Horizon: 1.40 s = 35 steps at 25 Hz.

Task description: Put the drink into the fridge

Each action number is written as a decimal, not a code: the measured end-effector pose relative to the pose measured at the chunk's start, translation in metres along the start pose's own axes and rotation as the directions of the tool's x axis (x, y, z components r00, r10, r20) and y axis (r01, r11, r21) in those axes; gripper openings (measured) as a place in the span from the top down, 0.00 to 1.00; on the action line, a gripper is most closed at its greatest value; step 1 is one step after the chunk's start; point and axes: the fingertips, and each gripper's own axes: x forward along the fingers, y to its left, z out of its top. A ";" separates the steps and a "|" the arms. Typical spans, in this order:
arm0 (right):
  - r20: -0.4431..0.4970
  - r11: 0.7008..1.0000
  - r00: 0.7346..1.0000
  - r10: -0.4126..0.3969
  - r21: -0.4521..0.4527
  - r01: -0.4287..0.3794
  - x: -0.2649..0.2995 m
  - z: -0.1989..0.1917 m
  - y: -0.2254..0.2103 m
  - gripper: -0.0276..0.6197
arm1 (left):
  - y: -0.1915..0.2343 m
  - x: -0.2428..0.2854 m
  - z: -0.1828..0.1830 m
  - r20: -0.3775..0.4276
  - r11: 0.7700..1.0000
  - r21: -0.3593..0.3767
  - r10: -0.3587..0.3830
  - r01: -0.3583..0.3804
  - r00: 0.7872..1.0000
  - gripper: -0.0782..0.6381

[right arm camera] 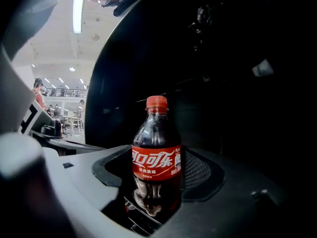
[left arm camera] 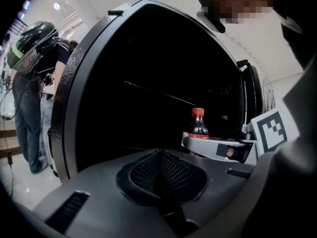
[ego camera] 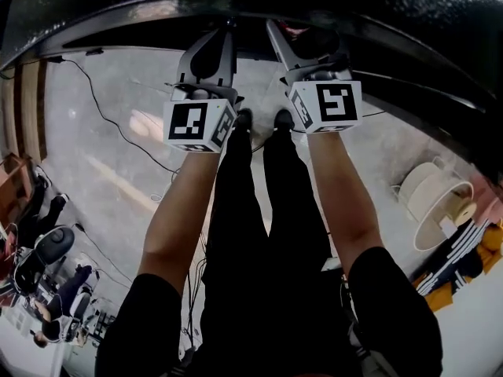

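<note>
**A:** What sits closest?

**B:** The right gripper (ego camera: pixel 297 47). Its grey plastic jaws are clamped on the lower body of a small clear plastic cola bottle (right arm camera: pixel 156 152), which stands upright between them. The drink is dark and the screw cap is red. The red wrap label carries the Coca-Cola name in white Chinese characters. The smaller white print beside it is too fine to read.

**A:** And the other tool?

**B:** The left gripper (left arm camera: pixel 159 170) has its black mesh pads (left arm camera: pixel 143 171) pressed together with nothing between them. The bottle shows just to its right. Each gripper carries a white marker cube (ego camera: pixel 198 124) with a black square pattern.

**A:** What lies beyond the jaws?

**B:** A tall black fridge (left arm camera: pixel 148 58) with a grey speckled rim, directly ahead of both grippers. Its front is so dark that I cannot tell whether the door is open. The bottle is outside it, just in front.

**A:** Farther out?

**B:** Well off to the left gripper's left stands a person (left arm camera: pixel 29 83) in a dark top and jeans. Under both grippers is a grey polished floor (ego camera: pixel 118 163) crossed by a thin black cable (ego camera: pixel 106 112).
</note>
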 end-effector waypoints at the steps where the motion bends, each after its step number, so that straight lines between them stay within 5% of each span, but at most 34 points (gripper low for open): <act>1: -0.004 1.000 1.000 -0.003 -0.002 0.003 0.004 -0.002 0.000 0.49 | 0.001 0.003 0.001 0.001 1.000 0.004 -0.002 0.002 1.000 0.87; 27: 0.012 0.999 0.999 -0.029 -0.046 0.030 0.048 -0.029 -0.006 0.49 | 0.002 -0.002 -0.012 -0.011 0.999 -0.035 -0.018 0.018 1.000 0.87; 35: -0.070 0.996 0.994 -0.085 -0.011 0.085 0.016 -0.032 -0.003 0.49 | -0.010 -0.018 -0.008 -0.027 0.998 -0.049 -0.032 0.030 0.999 0.87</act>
